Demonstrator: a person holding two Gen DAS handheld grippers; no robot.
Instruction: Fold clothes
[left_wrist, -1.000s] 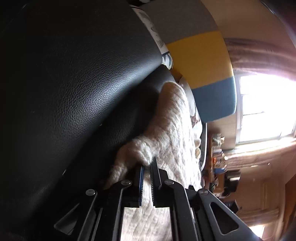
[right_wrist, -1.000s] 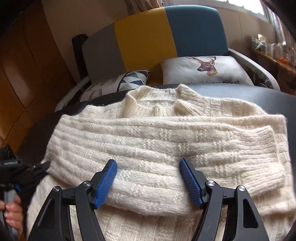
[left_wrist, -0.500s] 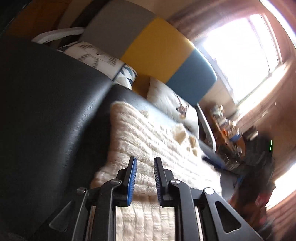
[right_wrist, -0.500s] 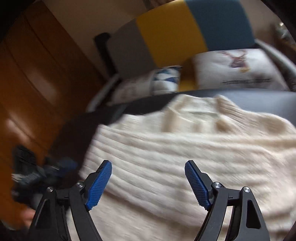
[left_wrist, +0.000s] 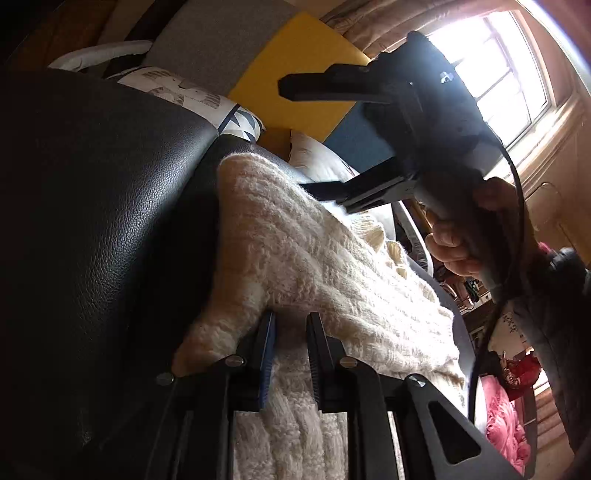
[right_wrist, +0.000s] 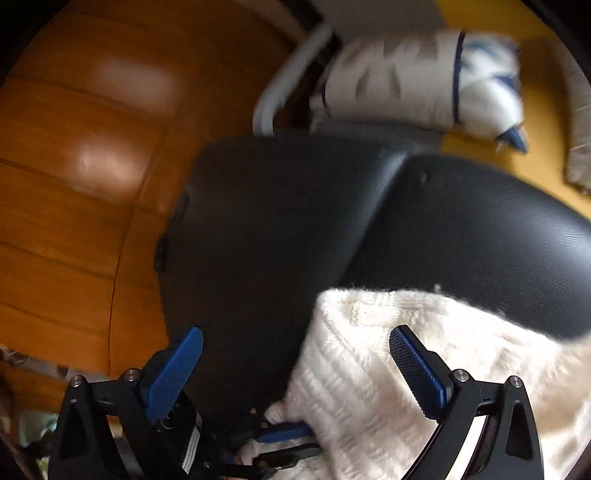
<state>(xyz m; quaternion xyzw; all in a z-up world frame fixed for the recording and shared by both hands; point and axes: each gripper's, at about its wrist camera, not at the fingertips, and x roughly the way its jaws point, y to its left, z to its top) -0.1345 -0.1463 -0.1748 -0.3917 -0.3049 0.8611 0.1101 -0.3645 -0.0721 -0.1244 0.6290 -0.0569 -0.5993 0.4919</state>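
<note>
Sweater (left_wrist: 314, 258) on black cushion (left_wrist: 92, 221), patterned pillow (right_wrist: 424, 77) seemingly behind.

Your left wrist camera sits low and close over the cream sweater (left_wrist: 332, 273), looking along it toward the bright window (left_wrist: 495, 74) in the upper right of the frame. Your right wrist camera, blurred, tilts down at the black leather seat (right_wrist: 303, 221), the wooden floor (right_wrist: 74, 184) at left. Both views share the sweater, seat and patterned cushion (right_wrist: 424, 77).
</note>
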